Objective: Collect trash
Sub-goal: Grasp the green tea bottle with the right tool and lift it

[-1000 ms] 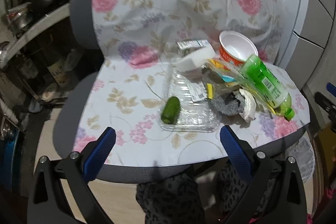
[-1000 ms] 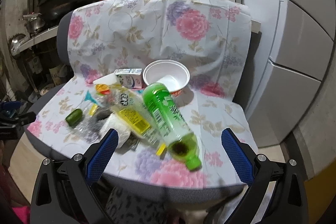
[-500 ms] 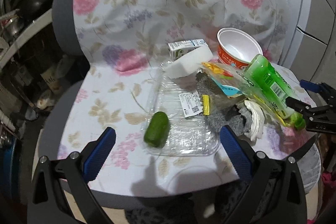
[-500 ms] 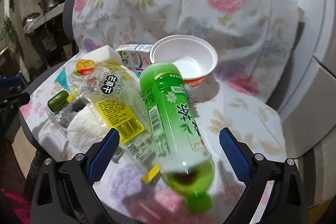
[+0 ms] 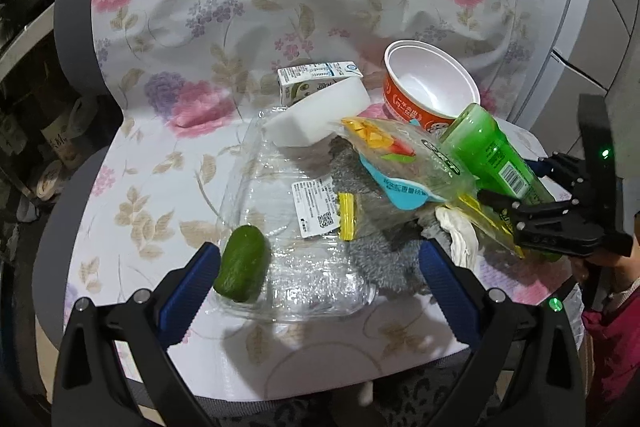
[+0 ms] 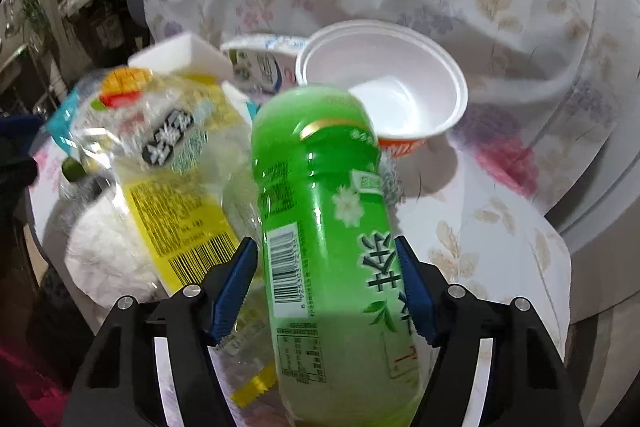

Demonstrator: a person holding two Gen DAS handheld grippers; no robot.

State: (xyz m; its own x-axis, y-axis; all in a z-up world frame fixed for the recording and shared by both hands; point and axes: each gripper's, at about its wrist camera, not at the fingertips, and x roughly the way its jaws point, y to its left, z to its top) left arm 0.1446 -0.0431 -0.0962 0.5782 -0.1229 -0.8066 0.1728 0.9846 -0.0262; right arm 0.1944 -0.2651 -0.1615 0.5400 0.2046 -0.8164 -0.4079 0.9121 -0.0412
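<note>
Trash lies heaped on a chair (image 5: 120,187) draped in floral cloth, where the right gripper (image 6: 326,293) is closing its jaws around the lying green bottle (image 6: 320,211), its pads not yet clearly pressing, while the left gripper (image 5: 320,279) hovers, jaws wide apart, over a clear plastic tray (image 5: 280,187) and cucumber (image 5: 241,269).

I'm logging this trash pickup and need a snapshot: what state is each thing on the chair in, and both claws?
Green bottle: lying on its side, between the right claw's fingers.
Right claw: closing around the bottle.
Left claw: open, holding nothing.
Noodle cup: upright, empty.
Clear plastic tray: open, lying flat.
Cucumber piece: lying at the tray's edge.
Milk carton: on its side.
Snack bag: crumpled, on the pile.
</note>
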